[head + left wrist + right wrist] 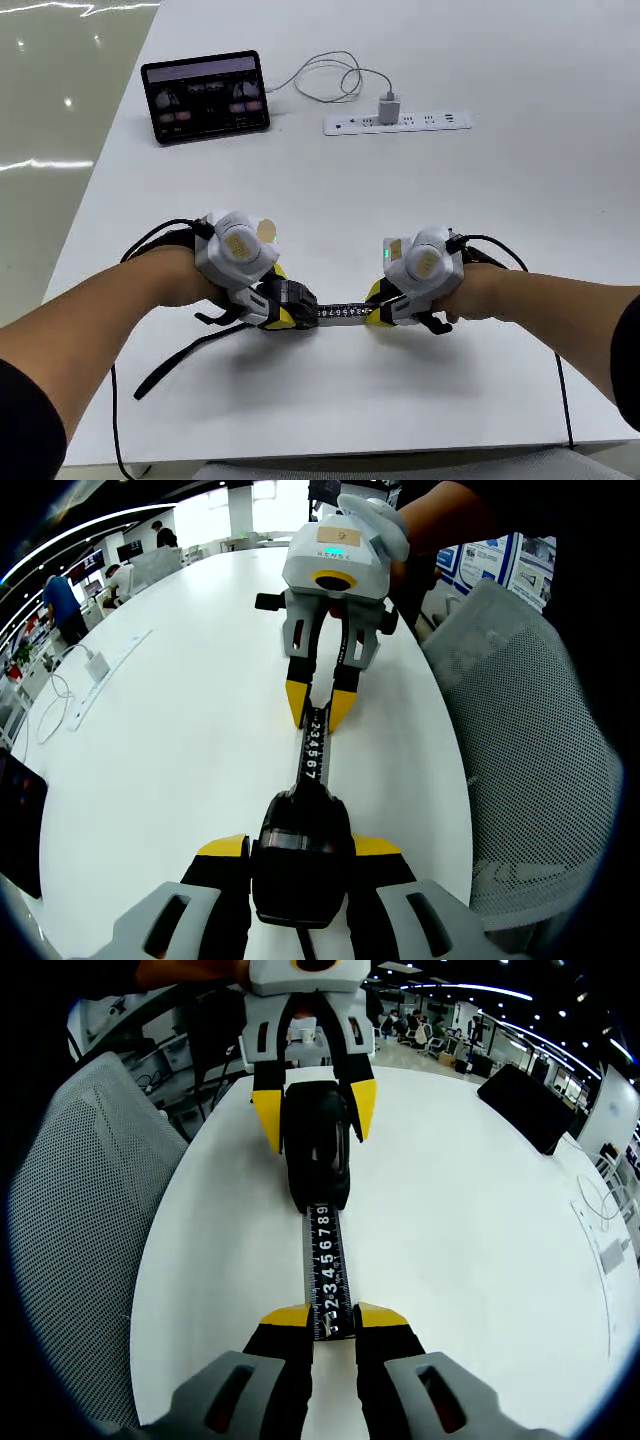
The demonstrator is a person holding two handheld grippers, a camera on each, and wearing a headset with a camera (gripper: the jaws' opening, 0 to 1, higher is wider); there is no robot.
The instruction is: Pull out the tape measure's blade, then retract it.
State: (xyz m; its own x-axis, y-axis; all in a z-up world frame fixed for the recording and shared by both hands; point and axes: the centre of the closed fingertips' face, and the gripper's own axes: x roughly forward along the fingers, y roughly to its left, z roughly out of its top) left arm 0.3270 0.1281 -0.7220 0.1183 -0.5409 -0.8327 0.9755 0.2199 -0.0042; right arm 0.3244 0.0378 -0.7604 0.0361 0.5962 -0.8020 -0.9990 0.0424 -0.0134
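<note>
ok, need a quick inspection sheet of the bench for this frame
Surface: white table, no marks seen.
Job's things: tape measure lying on the table; blade pulled out a short way, numbers up to 9 showing.
Clutter: tablet propped up with its screen on; power strip with a white charger plugged in.
Grippers: left gripper shut on the tape measure; right gripper shut on the blade's end.
Cables: white cable from charger to tablet; black leads trailing from the grippers.
Surroundings: mesh chair, glossy floor, people at far desks.
</note>
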